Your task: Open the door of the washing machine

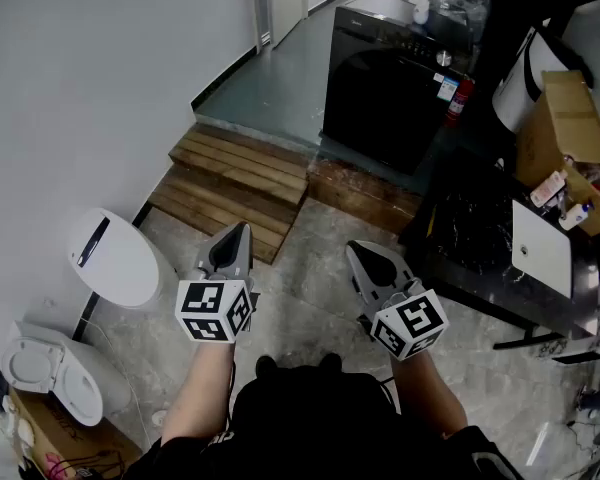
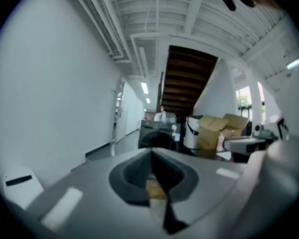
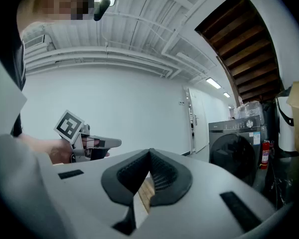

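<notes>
Standing well short of the washing machine, the person holds both tools out roughly level. The left gripper has its jaws pressed together on nothing, and the right gripper is the same, closed and empty. The machine sits on a raised floor with its dark round door shut. Both grippers are far on the near side of it, so I'd say the job has hardly started.

The first thing I'd worry about is footing. The wooden steps lie on the near side of the machine, off toward its left front. Straight ahead of the machine there is only a raised ledge. Eyes fixed on the door and hands full could mean a caught toe there.

The right flank of the machine is crowded. A red extinguisher stands just beside it, a cardboard box sits further right, and a dark table lies near its right front. An elbow or a swinging door could knock any of these. From here I can't tell which side the door hinges on.

The other risk is the grip. With the jaws closed like this, a gripper would only bump the door's rim instead of catching it. One has to spread before it arrives. I can't make out the handle or recess from this far off, so a blind reach could slip on the glossy front.
</notes>
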Demonstrator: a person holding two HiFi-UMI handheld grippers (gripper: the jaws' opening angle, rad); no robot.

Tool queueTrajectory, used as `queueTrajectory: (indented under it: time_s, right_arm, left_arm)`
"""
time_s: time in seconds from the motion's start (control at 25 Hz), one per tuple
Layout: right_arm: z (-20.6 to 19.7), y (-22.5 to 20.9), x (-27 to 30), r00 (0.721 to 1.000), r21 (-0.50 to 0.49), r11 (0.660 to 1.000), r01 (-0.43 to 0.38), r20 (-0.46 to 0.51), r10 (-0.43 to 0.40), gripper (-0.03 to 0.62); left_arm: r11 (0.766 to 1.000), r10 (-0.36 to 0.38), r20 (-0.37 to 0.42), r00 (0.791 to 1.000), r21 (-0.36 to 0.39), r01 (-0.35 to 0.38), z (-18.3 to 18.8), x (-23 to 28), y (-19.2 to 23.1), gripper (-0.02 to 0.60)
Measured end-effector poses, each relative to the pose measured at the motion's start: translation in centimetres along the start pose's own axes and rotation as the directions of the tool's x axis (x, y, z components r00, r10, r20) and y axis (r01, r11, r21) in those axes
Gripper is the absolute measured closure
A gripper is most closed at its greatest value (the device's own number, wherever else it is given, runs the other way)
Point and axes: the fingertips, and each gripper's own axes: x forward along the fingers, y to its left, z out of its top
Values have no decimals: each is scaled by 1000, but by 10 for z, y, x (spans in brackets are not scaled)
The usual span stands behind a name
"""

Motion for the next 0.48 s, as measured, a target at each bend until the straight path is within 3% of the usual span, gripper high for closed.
queueTrajectory:
  time_s: [0.48]
  right_arm:
    - [-11,-27,-28,1000,-20,1000,-17,-17,16,602]
  left_arm:
    - [1000,-27,-2,1000,-2,27,-8,21,-49,572]
